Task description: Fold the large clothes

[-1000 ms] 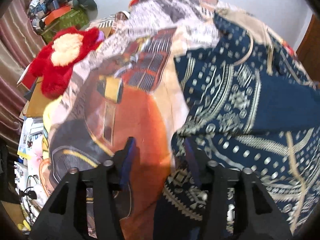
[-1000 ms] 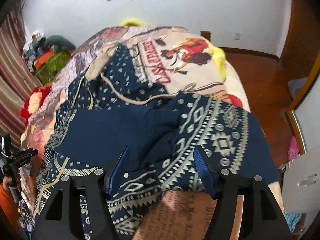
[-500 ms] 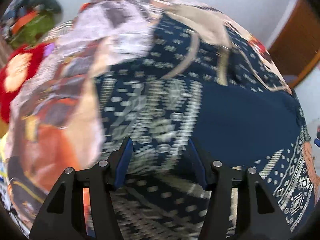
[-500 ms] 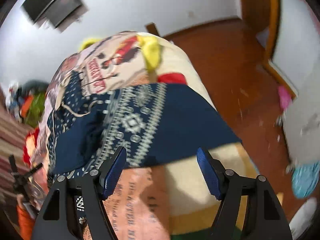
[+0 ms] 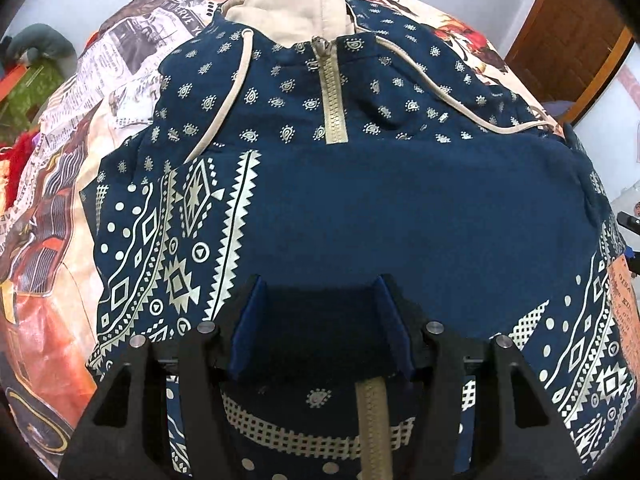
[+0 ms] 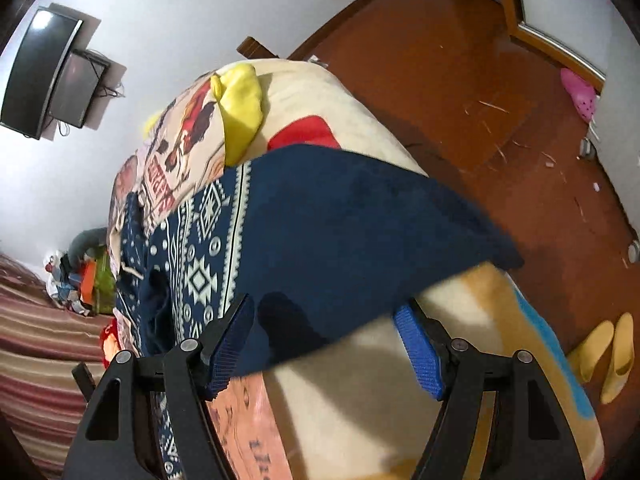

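Note:
A navy hooded top (image 5: 360, 208) with cream tribal patterns, a beige zip and a beige hood lies spread front-up on the bed. Its left sleeve is folded across the chest. My left gripper (image 5: 320, 292) is open just above the lower middle of the top, near the hem. In the right wrist view the top's right sleeve (image 6: 340, 232) lies stretched out toward the bed's edge. My right gripper (image 6: 328, 312) is open, with the sleeve's near edge between its fingers.
The bed has a printed cover (image 5: 72, 184). A yellow cloth (image 6: 240, 108) and a red patch (image 6: 304, 136) lie beyond the sleeve. The wooden floor (image 6: 500, 120) lies right of the bed, with yellow slippers (image 6: 608, 356). Clutter is piled by the wall (image 6: 84, 276).
My left gripper has swung from the top's left side to its lower middle. My right gripper has moved right, toward the outstretched sleeve and the bed's edge.

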